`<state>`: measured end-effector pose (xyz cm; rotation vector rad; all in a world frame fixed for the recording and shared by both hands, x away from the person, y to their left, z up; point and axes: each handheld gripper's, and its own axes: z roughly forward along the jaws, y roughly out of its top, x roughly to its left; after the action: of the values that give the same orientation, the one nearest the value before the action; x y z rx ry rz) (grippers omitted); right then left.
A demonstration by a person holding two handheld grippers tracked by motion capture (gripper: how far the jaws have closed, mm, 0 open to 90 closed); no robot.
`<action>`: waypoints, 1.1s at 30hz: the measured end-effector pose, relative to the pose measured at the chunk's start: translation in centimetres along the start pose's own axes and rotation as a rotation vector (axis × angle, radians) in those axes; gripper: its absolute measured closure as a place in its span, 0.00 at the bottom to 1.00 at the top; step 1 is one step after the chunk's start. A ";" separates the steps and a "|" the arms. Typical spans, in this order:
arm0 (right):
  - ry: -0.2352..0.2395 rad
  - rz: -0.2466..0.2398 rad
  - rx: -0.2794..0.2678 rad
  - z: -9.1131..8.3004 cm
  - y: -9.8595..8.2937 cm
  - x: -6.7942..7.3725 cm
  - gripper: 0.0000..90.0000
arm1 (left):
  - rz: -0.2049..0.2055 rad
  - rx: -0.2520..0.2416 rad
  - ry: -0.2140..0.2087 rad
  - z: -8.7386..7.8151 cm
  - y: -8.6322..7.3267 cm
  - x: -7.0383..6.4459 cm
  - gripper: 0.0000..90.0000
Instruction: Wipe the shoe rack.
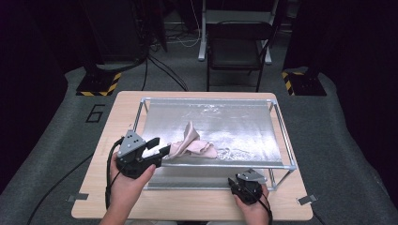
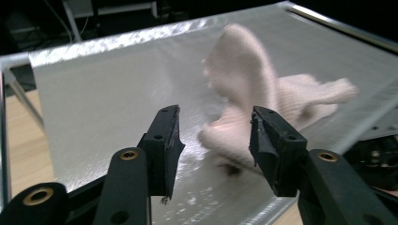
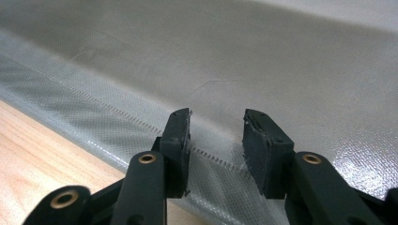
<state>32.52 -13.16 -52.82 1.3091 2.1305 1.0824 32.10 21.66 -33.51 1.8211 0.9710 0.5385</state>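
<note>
A crumpled pale pink cloth (image 1: 192, 144) (image 2: 263, 103) lies on a silvery mesh sheet (image 1: 225, 123) stretched over a metal frame (image 1: 283, 140). One corner of the cloth stands up. My left gripper (image 1: 161, 146) (image 2: 215, 140) is open just left of the cloth, its jaws level with the near edge of the cloth and nothing between them. My right gripper (image 1: 233, 180) (image 3: 217, 136) is open near the table's front edge, below the frame's front bar, pointing at the lower mesh sheet (image 3: 263, 75).
The frame stands on a light wooden table (image 1: 103, 150) (image 3: 42, 154). A black chair (image 1: 237, 47) and two stand bases with yellow-black stripes (image 1: 98, 84) sit on the grey floor beyond. Bare wood runs along the table's left and front edges.
</note>
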 end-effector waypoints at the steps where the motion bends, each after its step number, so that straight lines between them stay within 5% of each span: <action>1: 0.000 0.002 0.001 0.0 0.0 0.0 0.69 | -0.005 0.005 0.004 0.4 -0.1 0.1 0.61; 5: 0.001 0.015 0.003 0.0 0.0 0.1 0.69 | 0.032 0.035 0.032 1.7 -0.2 -0.4 0.66; 11: 0.003 0.007 -0.002 0.0 0.0 0.0 0.69 | 0.098 0.075 0.008 2.6 -0.6 -1.6 0.69; 33: 0.003 0.017 0.003 0.0 0.0 0.1 0.69 | 0.107 0.065 -0.104 3.9 -0.8 -4.8 0.71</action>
<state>32.46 -13.11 -52.81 1.3296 2.1273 1.0888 31.78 15.83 -35.63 1.9477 0.8335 0.4771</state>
